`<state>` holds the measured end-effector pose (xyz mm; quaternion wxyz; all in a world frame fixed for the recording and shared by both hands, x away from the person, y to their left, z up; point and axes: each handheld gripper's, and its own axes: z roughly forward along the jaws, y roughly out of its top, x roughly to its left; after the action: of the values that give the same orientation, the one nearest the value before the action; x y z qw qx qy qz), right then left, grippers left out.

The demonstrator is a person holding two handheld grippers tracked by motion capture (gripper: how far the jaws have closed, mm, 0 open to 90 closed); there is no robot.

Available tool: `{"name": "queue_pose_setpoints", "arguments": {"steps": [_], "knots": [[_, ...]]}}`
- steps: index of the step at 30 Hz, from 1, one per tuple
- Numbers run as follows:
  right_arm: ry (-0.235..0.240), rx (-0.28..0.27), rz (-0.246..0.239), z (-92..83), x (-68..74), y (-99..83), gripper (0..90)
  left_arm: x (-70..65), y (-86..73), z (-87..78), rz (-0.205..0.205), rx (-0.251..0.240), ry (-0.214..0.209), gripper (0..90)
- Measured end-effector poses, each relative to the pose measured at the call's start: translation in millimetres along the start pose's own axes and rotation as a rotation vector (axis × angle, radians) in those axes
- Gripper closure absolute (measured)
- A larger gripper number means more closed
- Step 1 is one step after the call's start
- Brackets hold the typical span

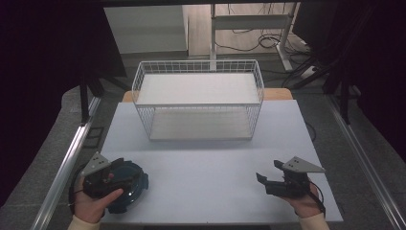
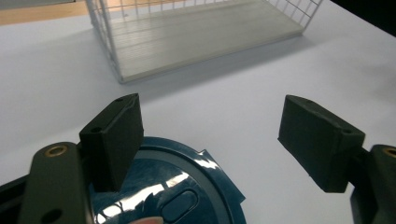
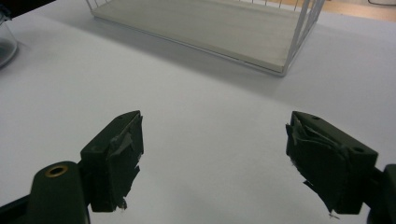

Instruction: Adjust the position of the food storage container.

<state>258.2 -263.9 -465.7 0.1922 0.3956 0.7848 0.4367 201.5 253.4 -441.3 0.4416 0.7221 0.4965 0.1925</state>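
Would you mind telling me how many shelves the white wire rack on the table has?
2. The rack stands at the table's far middle: an upper shelf near its rim and a lower shelf at its base.

basket [image 1: 197, 67]: white wire grid, with pale off-white boards on its two levels
table [image 1: 206, 163]: plain pale lilac-grey top, light wood showing at the far corners
lid [image 1: 136, 184]: glossy dark teal-blue, bright reflections on it
left gripper [image 2: 210, 140]: black jaws, matte dark pads, a brass-coloured screw, grey plate on top
right gripper [image 3: 215, 158]: black jaws, pads wrapped in frayed dark tape, grey plate on top
sleeves [image 1: 313, 223]: cream
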Motion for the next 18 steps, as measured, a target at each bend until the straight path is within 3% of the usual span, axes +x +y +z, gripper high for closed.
{"name": "queue_pose_setpoints", "arguments": {"steps": [5,18], "knots": [[-0.003,0.010,-0.010,1.1,0.8,-1.2,19.9,-3.5,-1.1,-1.1,-0.002,0.006,0.018,22.9],[-0.007,0.011,0.002,-3.0,3.2,-1.7,19.3,-7.9,-1.0,-0.2,0.014,0.019,-0.032,26.4]]}}
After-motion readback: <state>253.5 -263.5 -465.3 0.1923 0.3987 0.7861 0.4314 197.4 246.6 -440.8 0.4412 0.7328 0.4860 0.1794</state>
